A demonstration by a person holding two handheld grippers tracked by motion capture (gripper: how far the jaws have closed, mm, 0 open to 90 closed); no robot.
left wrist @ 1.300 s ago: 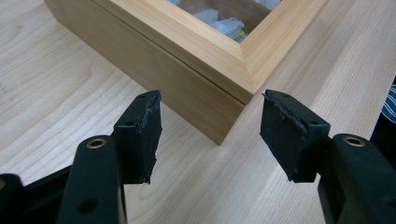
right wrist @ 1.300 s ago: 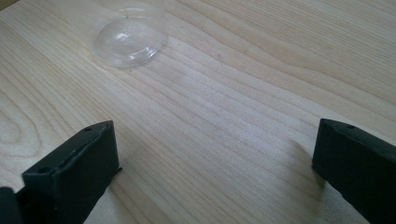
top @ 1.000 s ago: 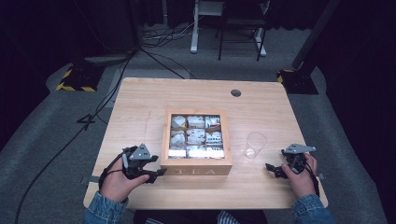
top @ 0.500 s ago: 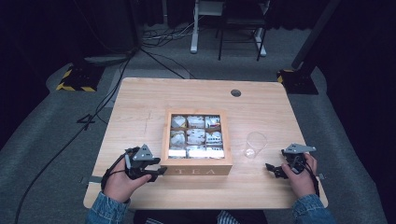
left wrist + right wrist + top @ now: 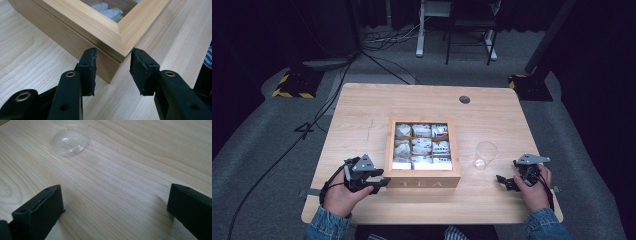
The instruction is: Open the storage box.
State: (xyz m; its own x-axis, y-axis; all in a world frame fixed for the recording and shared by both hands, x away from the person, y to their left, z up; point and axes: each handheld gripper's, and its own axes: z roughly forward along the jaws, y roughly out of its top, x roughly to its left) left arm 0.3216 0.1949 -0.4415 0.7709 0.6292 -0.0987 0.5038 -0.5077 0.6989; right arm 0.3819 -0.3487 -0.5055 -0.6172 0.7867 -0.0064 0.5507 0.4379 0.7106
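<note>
A wooden tea box (image 5: 422, 183) marked TEA sits mid-table, with tea bags in its compartments under a framed lid. My left gripper (image 5: 382, 182) is at its front left corner. In the left gripper view the jaws have just been closing, and the pads (image 5: 88, 67) now press on the two faces that meet at the corner of the box (image 5: 100, 25). My right gripper (image 5: 504, 181) rests near the table's front right. Its jaws stand wide open (image 5: 115, 192) over bare wood, with nothing between them.
A clear plastic cup (image 5: 485, 155) stands between the box and my right gripper, and lies just ahead in the right gripper view (image 5: 70, 142). A cable hole (image 5: 464, 99) is near the far edge. The table (image 5: 362, 115) has bare wood to the left and behind the box.
The left gripper's jaws have drawn in at the box's front left corner. Both hands stay where they were, and the box and the cup have not moved.
</note>
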